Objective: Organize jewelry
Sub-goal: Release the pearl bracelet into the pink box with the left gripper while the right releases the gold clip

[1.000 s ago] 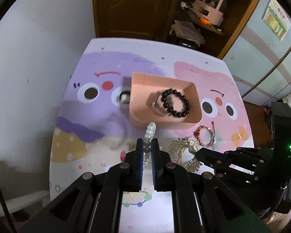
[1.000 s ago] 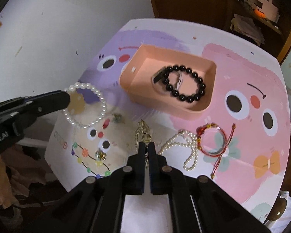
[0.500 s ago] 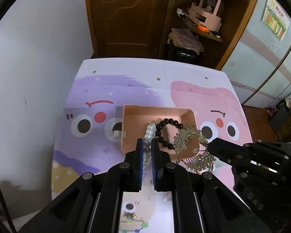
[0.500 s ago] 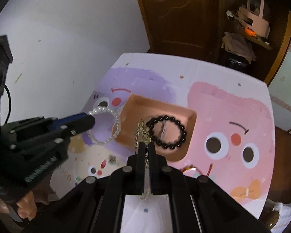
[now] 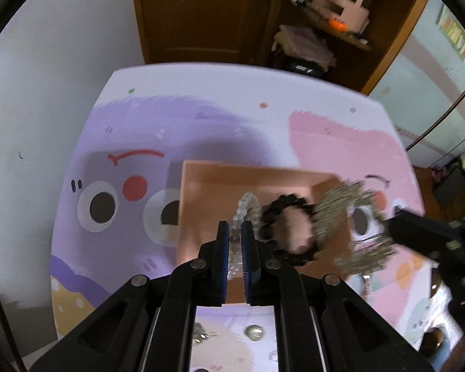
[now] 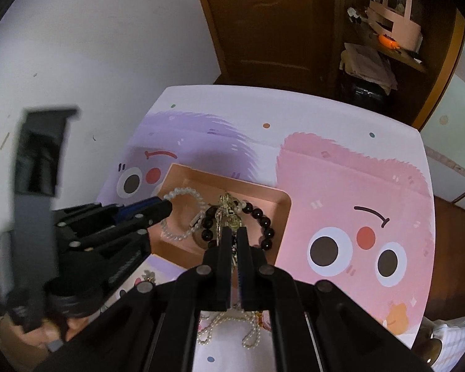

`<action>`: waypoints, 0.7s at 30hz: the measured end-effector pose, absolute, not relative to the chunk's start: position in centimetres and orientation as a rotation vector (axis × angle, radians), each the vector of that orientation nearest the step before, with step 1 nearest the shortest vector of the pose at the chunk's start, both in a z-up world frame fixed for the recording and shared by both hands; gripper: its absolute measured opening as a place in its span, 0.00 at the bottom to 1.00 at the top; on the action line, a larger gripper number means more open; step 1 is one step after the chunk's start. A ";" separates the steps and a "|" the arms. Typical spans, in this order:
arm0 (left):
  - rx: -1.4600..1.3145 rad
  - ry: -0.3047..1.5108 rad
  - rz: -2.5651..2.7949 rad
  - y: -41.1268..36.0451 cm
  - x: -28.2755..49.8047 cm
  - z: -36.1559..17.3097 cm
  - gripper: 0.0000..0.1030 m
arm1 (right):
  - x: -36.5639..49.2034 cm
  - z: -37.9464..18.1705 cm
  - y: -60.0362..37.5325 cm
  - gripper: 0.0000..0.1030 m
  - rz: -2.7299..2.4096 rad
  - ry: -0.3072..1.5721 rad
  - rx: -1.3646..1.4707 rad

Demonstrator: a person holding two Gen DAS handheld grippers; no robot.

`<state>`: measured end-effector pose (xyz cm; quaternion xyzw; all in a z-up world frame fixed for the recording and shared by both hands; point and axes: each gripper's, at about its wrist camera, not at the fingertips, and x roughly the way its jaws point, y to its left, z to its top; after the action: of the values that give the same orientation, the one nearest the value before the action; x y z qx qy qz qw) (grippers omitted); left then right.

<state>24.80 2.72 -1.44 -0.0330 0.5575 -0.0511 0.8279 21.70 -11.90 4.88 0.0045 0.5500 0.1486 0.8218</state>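
Observation:
A pink tray [image 5: 251,176] [image 6: 183,175] sits mid-table with a black bead bracelet [image 5: 286,235] [image 6: 263,223] lying in it. My left gripper [image 5: 235,232] is shut on a white pearl bracelet [image 5: 246,207] [image 6: 183,214] and holds it over the tray's left half. My right gripper [image 6: 235,235] is shut on a gold leaf-shaped ornament [image 6: 228,214] [image 5: 341,217] and holds it over the black bracelet, above the tray's right part. The left gripper also shows in the right wrist view [image 6: 167,206].
The table [image 6: 341,167] has a purple and pink cartoon cover. A pearl necklace [image 6: 229,328] lies on it near the front edge, under my right gripper. Small trinkets [image 5: 254,331] lie near the front under my left gripper. A white wall stands to the left, a wooden door and shelves behind.
Both grippers have risen from the table's front and moved forward over the tray, carrying the pearl bracelet and the gold ornament with them.

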 end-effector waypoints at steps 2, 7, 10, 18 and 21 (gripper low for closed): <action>-0.054 1.190 -0.093 3.1 24.6 -2.0 0.23 | 21.9 4.6 -12.0 0.02 0.320 1.174 0.015; -0.039 1.128 -0.072 3.9 22.8 -1.1 0.58 | 22.5 4.2 -11.7 0.02 0.337 1.180 0.039; -0.023 1.091 -0.041 4.6 20.9 -0.2 0.58 | 22.9 4.1 -11.4 0.02 0.359 1.179 0.076; -0.057 1.059 0.014 6.7 16.1 -0.1 0.58 | 24.5 2.9 -9.8 0.02 0.405 1.192 0.219; -0.074 1.064 0.017 7.0 14.9 -0.5 0.58 | 25.0 2.0 -9.3 0.02 0.426 1.207 0.283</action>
<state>14.87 7.05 -0.47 -0.0353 0.5071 0.0080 0.8611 24.96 -9.29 2.00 0.1318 0.5614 0.1980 0.7926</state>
